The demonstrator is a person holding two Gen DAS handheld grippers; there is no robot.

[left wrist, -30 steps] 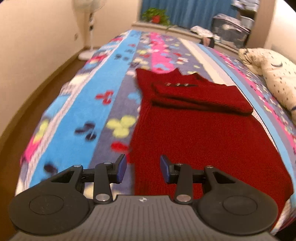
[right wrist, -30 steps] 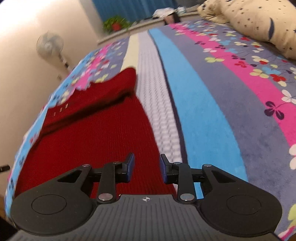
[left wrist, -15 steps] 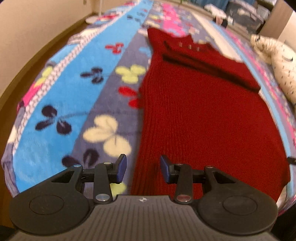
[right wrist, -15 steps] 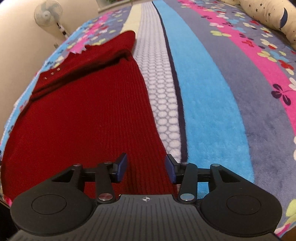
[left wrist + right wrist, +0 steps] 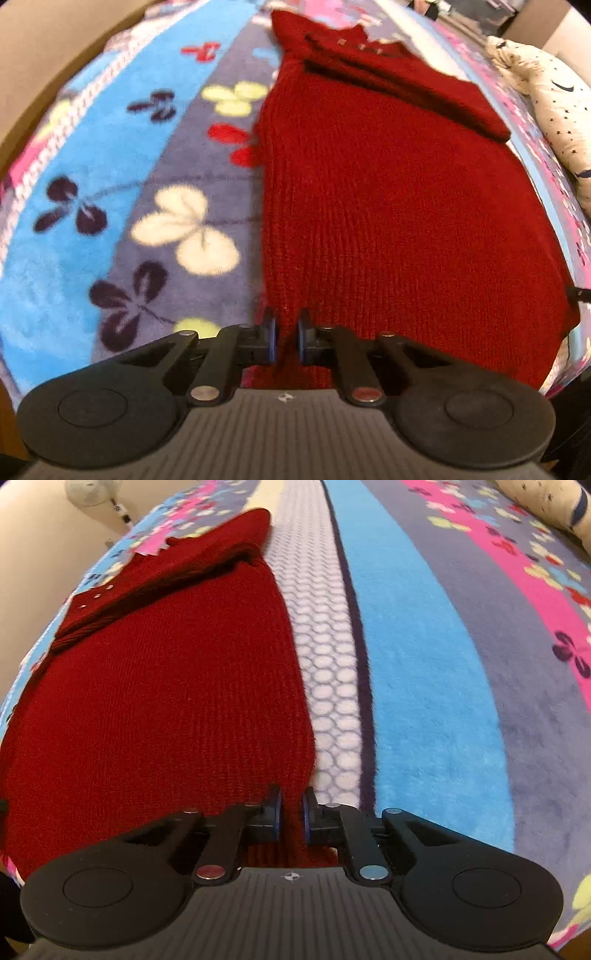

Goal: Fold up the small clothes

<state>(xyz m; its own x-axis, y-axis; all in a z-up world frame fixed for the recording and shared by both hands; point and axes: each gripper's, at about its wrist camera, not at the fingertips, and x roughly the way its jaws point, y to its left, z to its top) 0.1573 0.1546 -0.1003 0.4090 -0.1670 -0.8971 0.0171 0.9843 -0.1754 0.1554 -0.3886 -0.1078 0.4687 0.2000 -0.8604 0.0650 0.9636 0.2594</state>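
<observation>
Both jaws, open a moment ago, have now closed on the red sweater's (image 5: 388, 206) near hem corners.

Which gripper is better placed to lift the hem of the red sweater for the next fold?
Neither alone: the left gripper pinches the red sweater at its left hem corner, the right gripper at its right; both look equally ready.

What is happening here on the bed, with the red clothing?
A person is folding a red knitted sweater spread on a flowered blanket. The left tongs pinch its near left corner and the right tongs pinch its near right corner. The sleeves already lie folded across the top.
</observation>
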